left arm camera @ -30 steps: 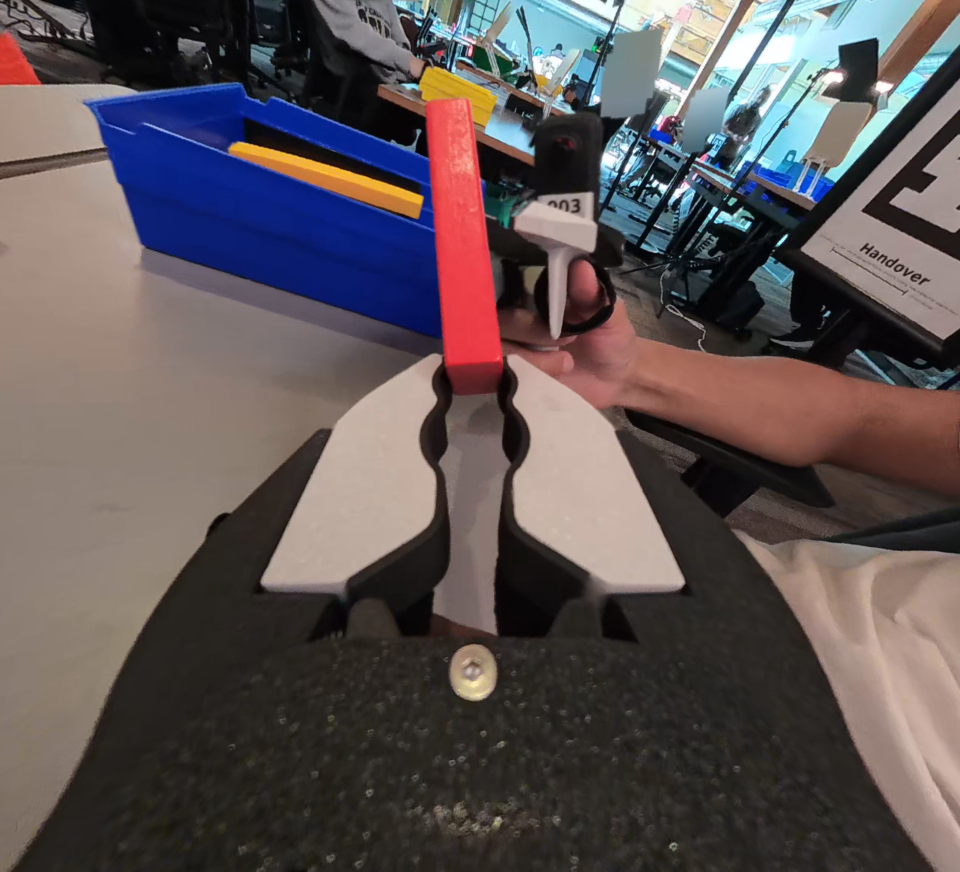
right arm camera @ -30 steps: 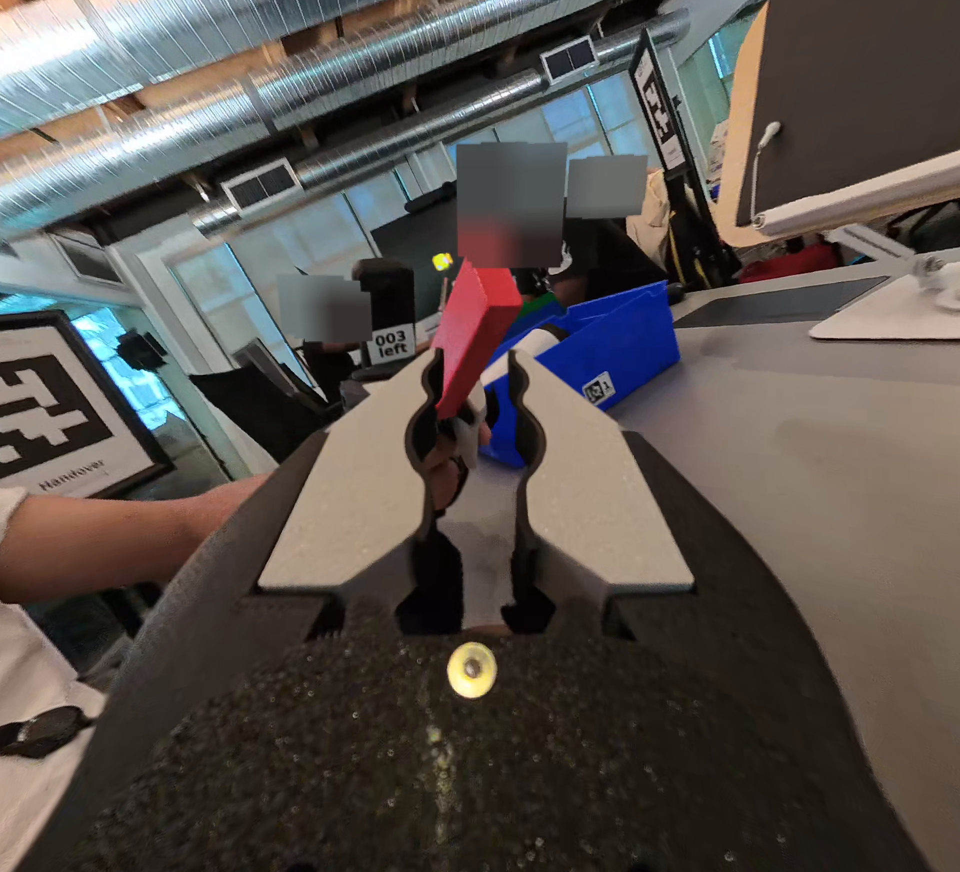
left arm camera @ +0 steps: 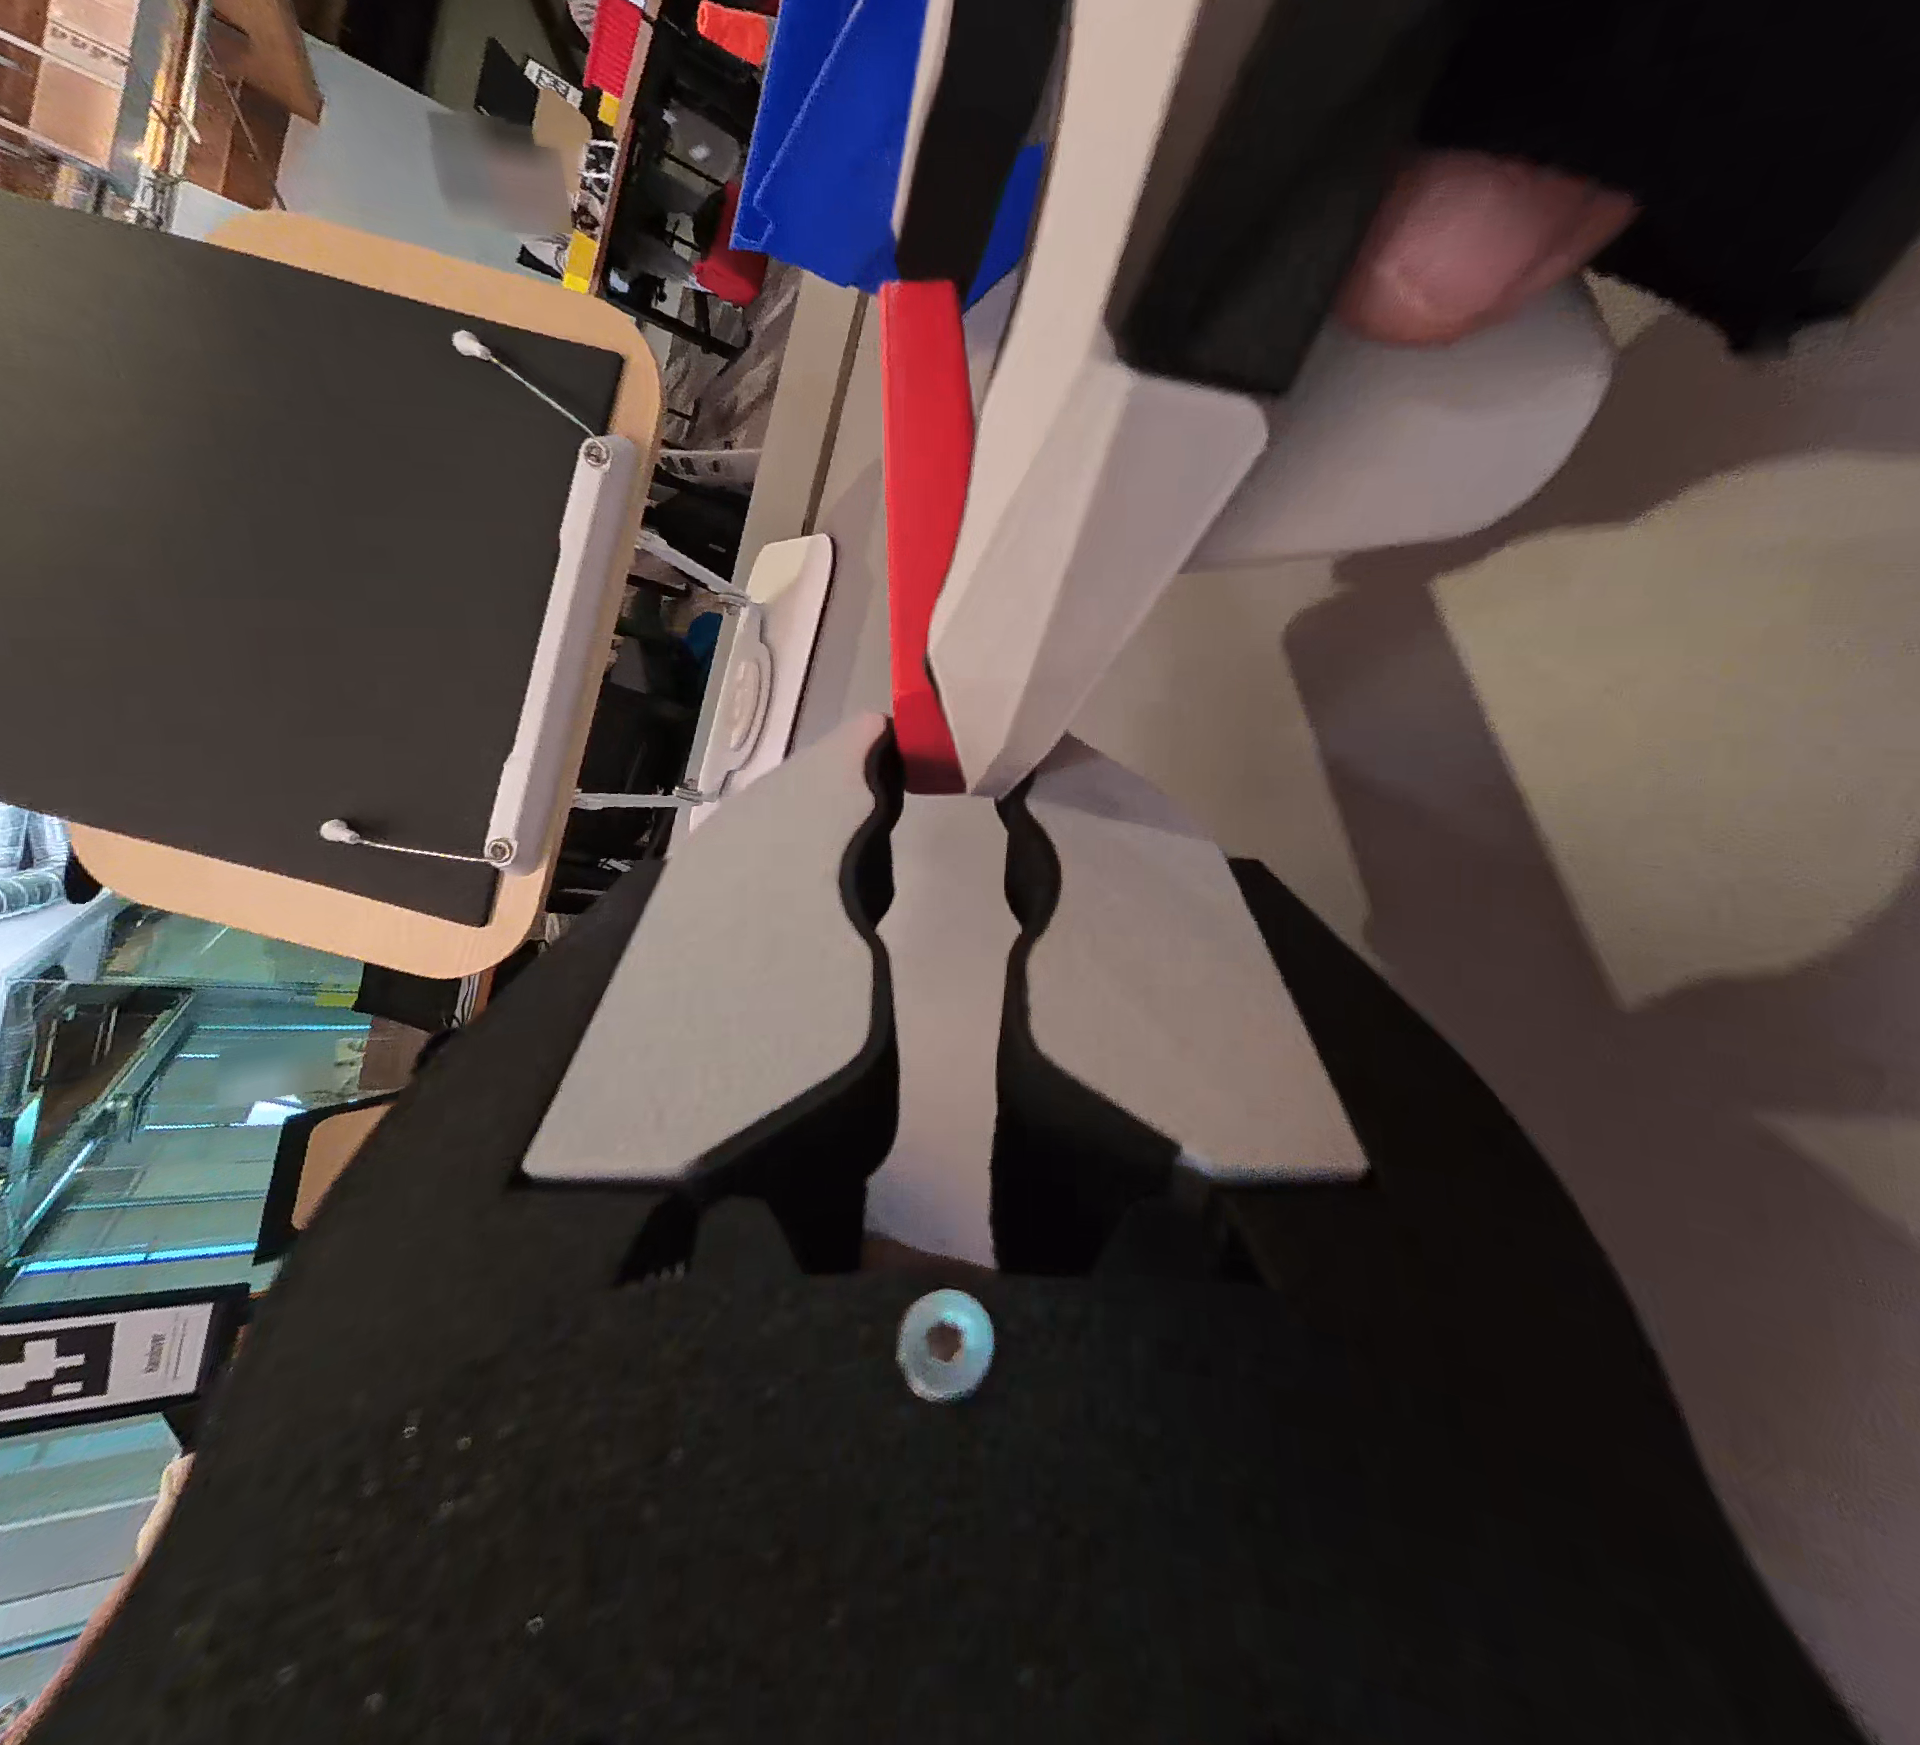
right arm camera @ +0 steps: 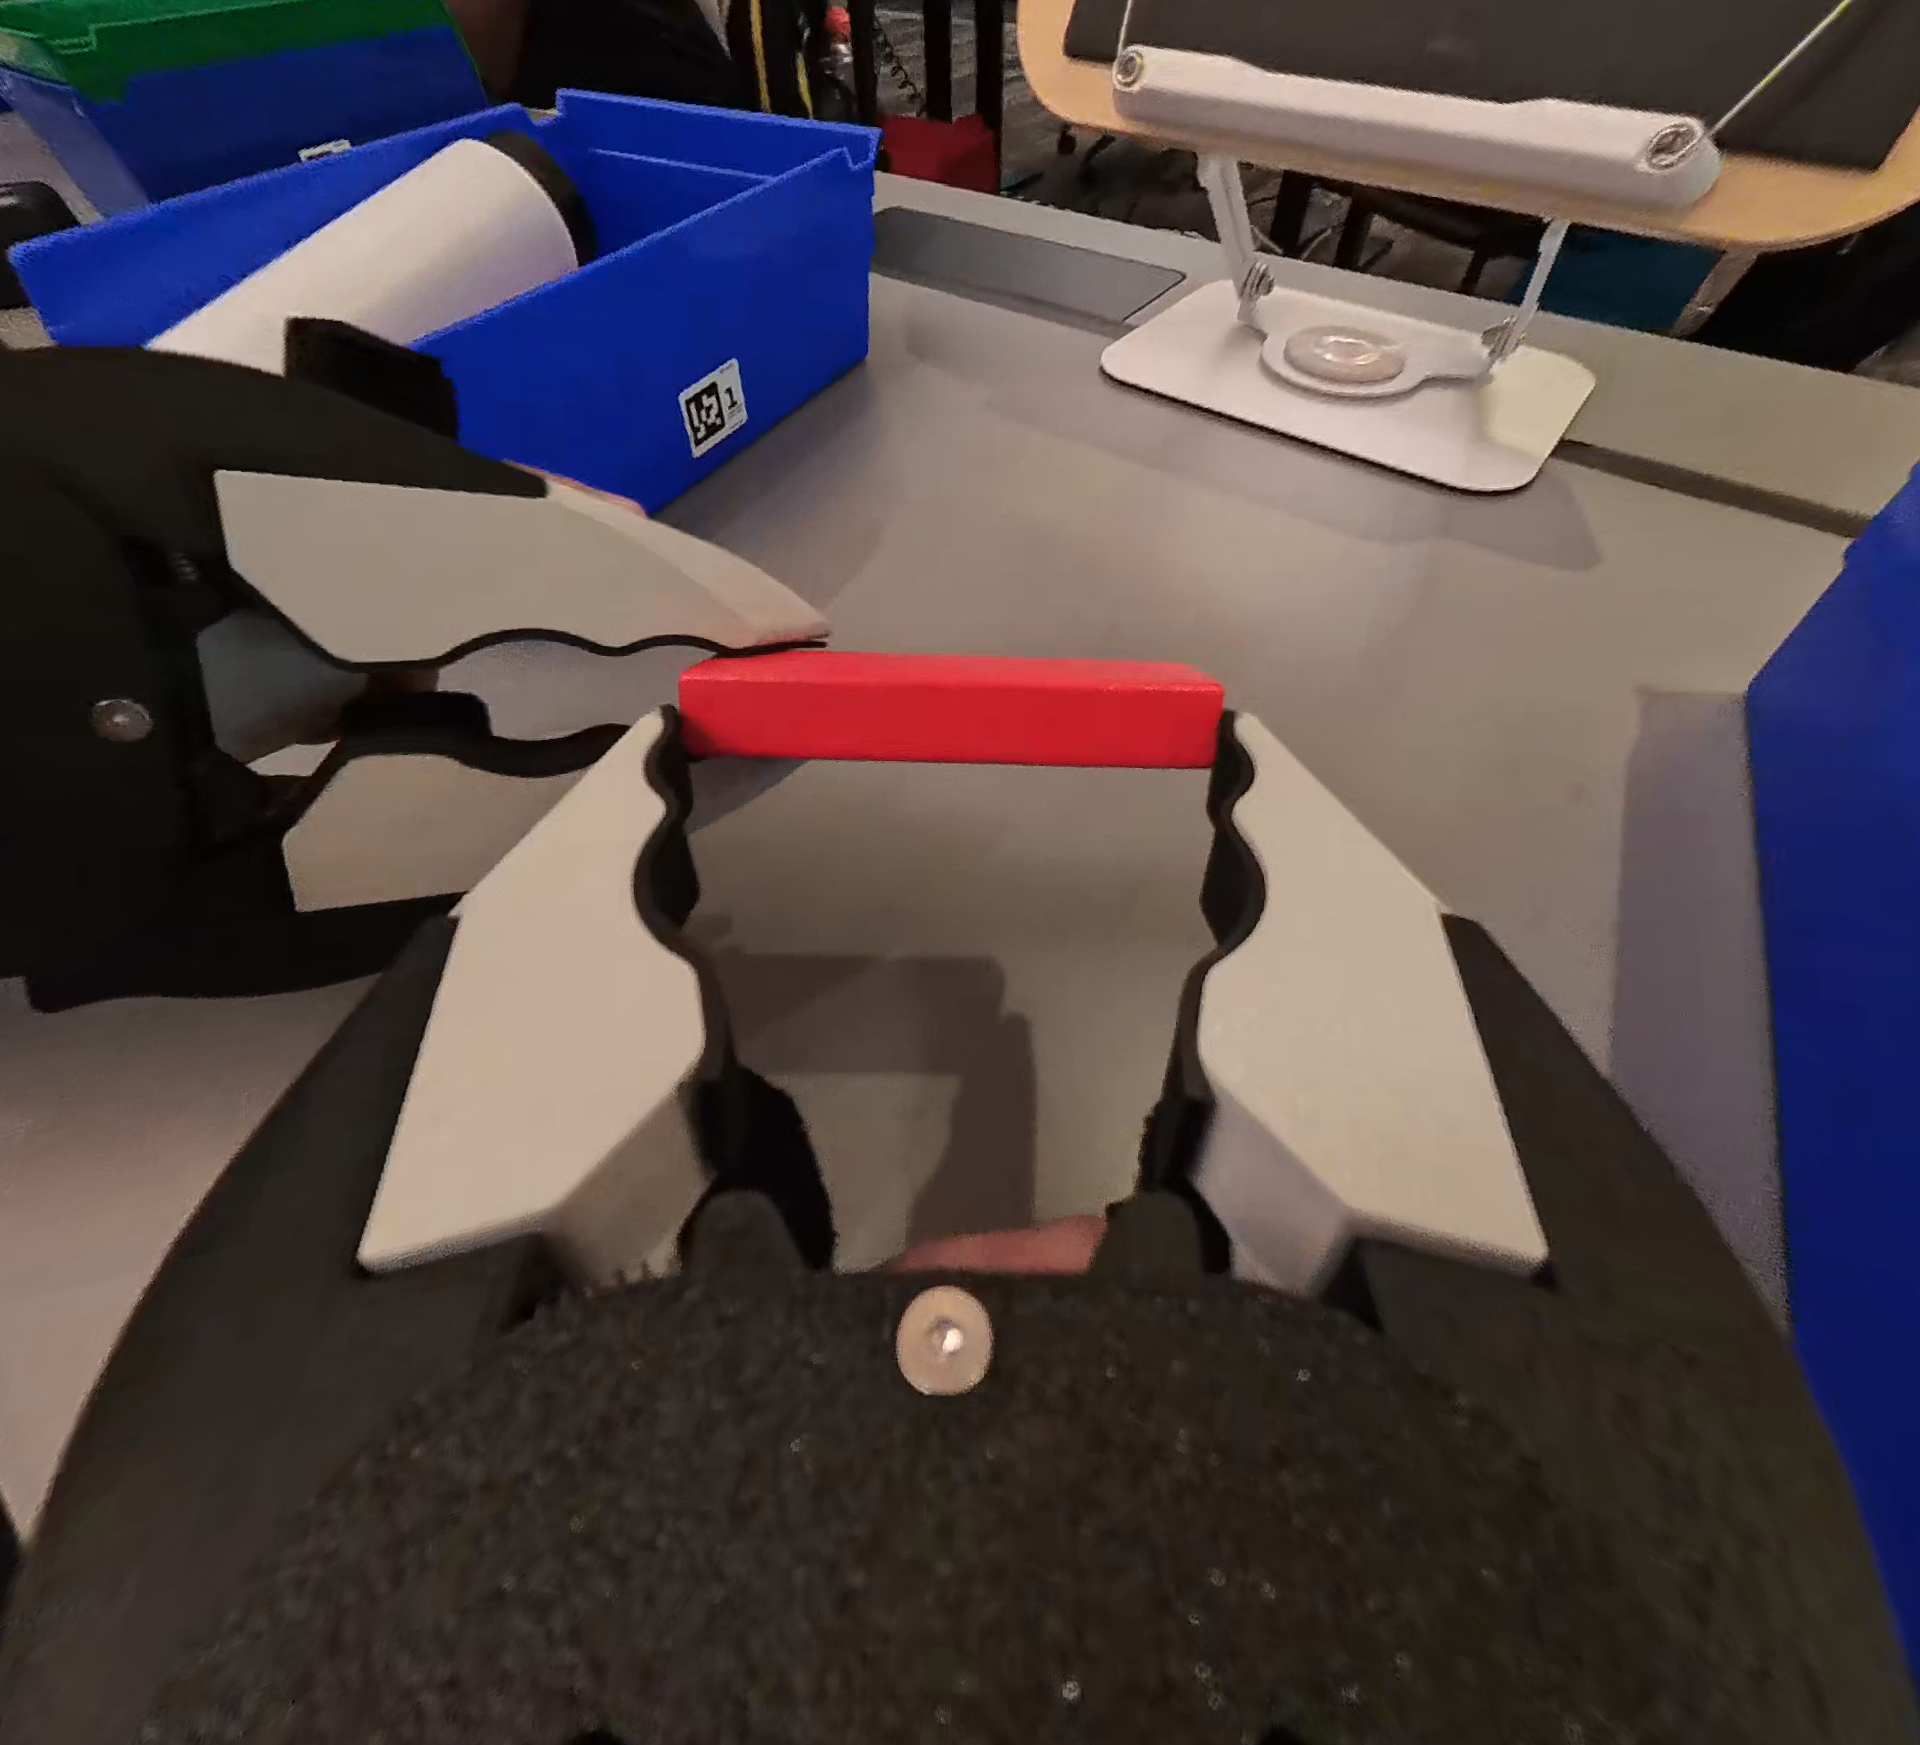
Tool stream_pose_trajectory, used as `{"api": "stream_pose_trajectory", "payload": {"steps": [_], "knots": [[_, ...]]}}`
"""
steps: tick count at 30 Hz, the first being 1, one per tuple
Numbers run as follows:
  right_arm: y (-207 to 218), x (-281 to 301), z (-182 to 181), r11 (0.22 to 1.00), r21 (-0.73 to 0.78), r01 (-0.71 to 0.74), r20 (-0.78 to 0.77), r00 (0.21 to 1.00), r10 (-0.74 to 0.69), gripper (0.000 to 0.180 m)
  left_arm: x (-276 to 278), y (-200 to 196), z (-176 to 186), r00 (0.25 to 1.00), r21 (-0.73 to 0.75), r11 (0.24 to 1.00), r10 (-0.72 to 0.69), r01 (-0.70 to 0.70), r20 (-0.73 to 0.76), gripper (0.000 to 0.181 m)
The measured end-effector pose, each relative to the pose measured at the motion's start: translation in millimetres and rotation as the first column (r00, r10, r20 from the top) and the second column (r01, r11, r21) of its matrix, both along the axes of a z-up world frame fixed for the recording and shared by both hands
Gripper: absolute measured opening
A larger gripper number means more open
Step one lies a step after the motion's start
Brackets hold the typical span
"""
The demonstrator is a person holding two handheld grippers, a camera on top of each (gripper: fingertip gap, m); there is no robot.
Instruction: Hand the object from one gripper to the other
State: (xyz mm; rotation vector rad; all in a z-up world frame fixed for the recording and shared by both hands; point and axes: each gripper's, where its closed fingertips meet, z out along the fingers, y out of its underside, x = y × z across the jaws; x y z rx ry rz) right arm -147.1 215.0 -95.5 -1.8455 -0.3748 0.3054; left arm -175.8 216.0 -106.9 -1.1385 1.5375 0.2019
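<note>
A red block (right arm camera: pixel 951 719) hangs level a little above the grey table (right arm camera: pixel 1091 532). My right gripper (right arm camera: pixel 951 739) has its jaws wide apart, with a fingertip pressed on each end of the block. My left gripper (right arm camera: pixel 727 667) reaches in from the left and pinches the block's left end, upper finger (right arm camera: pixel 499 552) on top. In the left wrist view, the left gripper (left arm camera: pixel 948 776) is shut on the near end of the block (left arm camera: pixel 920 500). The right gripper (left arm camera: pixel 956 511) looms close at the upper right, one finger (left arm camera: pixel 1091 500) running along the block.
A blue bin (right arm camera: pixel 644 345) holding a white roll (right arm camera: pixel 416 251) stands at the back left, with green and blue bins (right arm camera: pixel 208 54) behind it. A dark board on a white stand (right arm camera: pixel 1351 376) is at the back right. Another blue bin (right arm camera: pixel 1849 864) is close on the right.
The right gripper's jaws have widened and now clamp the block end to end. The left gripper has rolled over, so the block lies level above the table instead of pointing up.
</note>
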Motion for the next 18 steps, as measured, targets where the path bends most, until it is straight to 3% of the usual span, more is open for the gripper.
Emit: {"api": "stream_pose_trajectory", "payload": {"steps": [5, 7, 11, 15, 18], "knots": [[-2, 0, 11, 0.999, 0.051, -0.018, 0.062, 0.998, 0.014, 0.099, 1, -4, 7, 0.997, -0.015, 1.0, -0.011, 0.012, 0.076, 0.017], [-3, 7, 19, 0.995, 0.101, 0.003, 0.156, 0.988, -0.019, 0.099, -5, -2, 9, 0.995, -0.038, 0.999, 0.005, -0.001, 0.098, 0.023], [-2, 55, 70, 0.96, 0.27, 0.07, 0.334, 0.929, -0.162, 0.1, -22, 3, 7, 0.983, -0.211, 0.977, 0.08, -0.044, 0.165, 0.035], [2, 156, 144, 0.89, 0.378, 0.254, 0.258, 0.895, -0.365, 0.1, -34, -27, -3, 0.947, -0.554, 0.83, 0.123, 0.066, 0.297, 0.04], [23, 236, 148, 0.886, 0.24, 0.398, 0.124, 0.892, -0.434, 0.099, -47, -58, -10, 0.914, -0.718, 0.678, 0.174, 0.159, 0.367, 0.038]]}}
